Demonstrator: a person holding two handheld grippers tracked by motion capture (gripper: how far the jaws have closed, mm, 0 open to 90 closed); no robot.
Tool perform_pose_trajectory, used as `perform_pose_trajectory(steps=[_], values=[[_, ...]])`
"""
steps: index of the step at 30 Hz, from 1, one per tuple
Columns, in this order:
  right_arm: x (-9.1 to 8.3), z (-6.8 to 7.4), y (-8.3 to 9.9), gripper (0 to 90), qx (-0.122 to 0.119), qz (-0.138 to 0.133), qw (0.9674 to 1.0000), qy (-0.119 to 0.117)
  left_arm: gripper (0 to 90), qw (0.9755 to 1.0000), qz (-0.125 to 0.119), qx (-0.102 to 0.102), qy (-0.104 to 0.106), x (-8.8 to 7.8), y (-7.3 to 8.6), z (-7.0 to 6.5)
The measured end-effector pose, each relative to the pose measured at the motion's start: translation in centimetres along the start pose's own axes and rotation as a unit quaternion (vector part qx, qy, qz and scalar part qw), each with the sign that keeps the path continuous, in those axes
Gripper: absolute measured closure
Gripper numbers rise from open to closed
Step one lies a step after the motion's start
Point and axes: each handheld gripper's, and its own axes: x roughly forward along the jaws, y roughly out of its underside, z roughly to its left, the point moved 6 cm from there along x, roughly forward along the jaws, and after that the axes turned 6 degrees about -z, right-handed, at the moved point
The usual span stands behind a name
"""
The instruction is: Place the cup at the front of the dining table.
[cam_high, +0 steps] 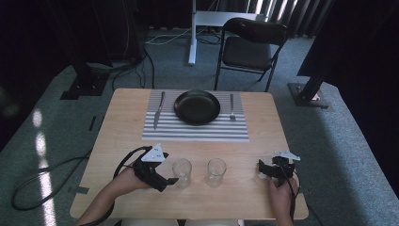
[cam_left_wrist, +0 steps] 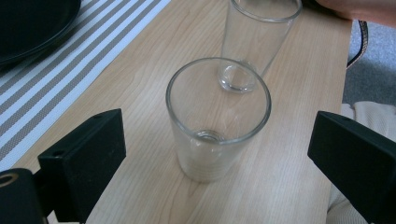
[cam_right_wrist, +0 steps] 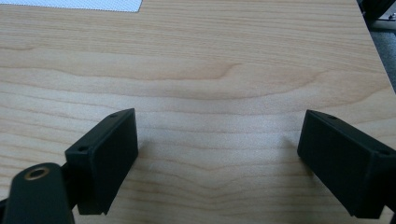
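Observation:
Two clear empty glasses stand upright near the table's front edge, the left glass [cam_high: 182, 172] and the right glass [cam_high: 216, 171]. My left gripper [cam_high: 171, 179] lies low on the table just left of the left glass and points at it. In the left gripper view that glass [cam_left_wrist: 218, 122] stands at the mouth of the wide-open jaws, with a gap on each side, and the other glass [cam_left_wrist: 256, 39] stands behind it. My right gripper [cam_high: 262, 168] rests at the front right, open over bare wood [cam_right_wrist: 217, 140], with nothing between its jaws.
A striped placemat [cam_high: 195, 131] lies at the far middle of the wooden table [cam_high: 122, 141]. On it are a black plate [cam_high: 197, 106], a knife [cam_high: 159, 110] to its left and a fork [cam_high: 232, 107] to its right. A chair [cam_high: 249, 47] stands beyond the table.

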Motion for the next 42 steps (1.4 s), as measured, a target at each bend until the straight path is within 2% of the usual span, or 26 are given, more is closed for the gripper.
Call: perform_pose_trajectory(steps=[4, 9, 15, 22, 26, 29, 35, 36, 40, 42], values=[[0.0, 0.0, 0.0, 11.7, 0.000, 0.000, 1.0000, 0.000, 4.6, 0.9999, 0.007, -0.002, 0.009, 0.9, -0.2, -0.3], [0.0, 0.0, 0.0, 11.7, 0.000, 0.000, 1.0000, 0.000, 4.6, 0.9998, 0.017, -0.001, 0.010, 1.7, -0.4, -0.4], [0.0, 0.0, 0.0, 11.6, 0.000, 0.000, 1.0000, 0.000, 4.6, 0.9982, 0.058, -0.003, -0.017, 2.7, -0.4, -0.6], [0.0, 0.0, 0.0, 11.7, 0.000, 0.000, 1.0000, 0.000, 7.4, 0.9965, 0.076, -0.015, -0.032, 3.4, -0.3, -0.7], [0.0, 0.0, 0.0, 11.7, 0.000, 0.000, 1.0000, 0.000, 7.4, 0.9930, 0.094, -0.034, -0.064, 3.8, -0.6, -0.6], [0.0, 0.0, 0.0, 11.7, 0.000, 0.000, 1.0000, 0.000, 7.5, 0.9904, 0.107, -0.044, -0.076, 4.1, -0.8, -0.7], [0.0, 0.0, 0.0, 11.7, 0.000, 0.000, 1.0000, 0.000, 7.6, 0.9871, 0.124, -0.059, -0.082, 4.7, -1.0, -0.8], [0.0, 0.0, 0.0, 11.7, 0.000, 0.000, 1.0000, 0.000, 16.2, 0.9869, 0.124, -0.060, -0.084, 4.7, -1.0, -0.8], [0.0, 0.0, 0.0, 11.7, 0.000, 0.000, 1.0000, 0.000, 16.3, 0.9858, 0.129, -0.062, -0.087, 5.0, -0.9, -0.8], [0.0, 0.0, 0.0, 11.7, 0.000, 0.000, 1.0000, 0.000, 17.0, 0.9838, 0.137, -0.068, -0.094, 5.3, -0.8, -0.7]])
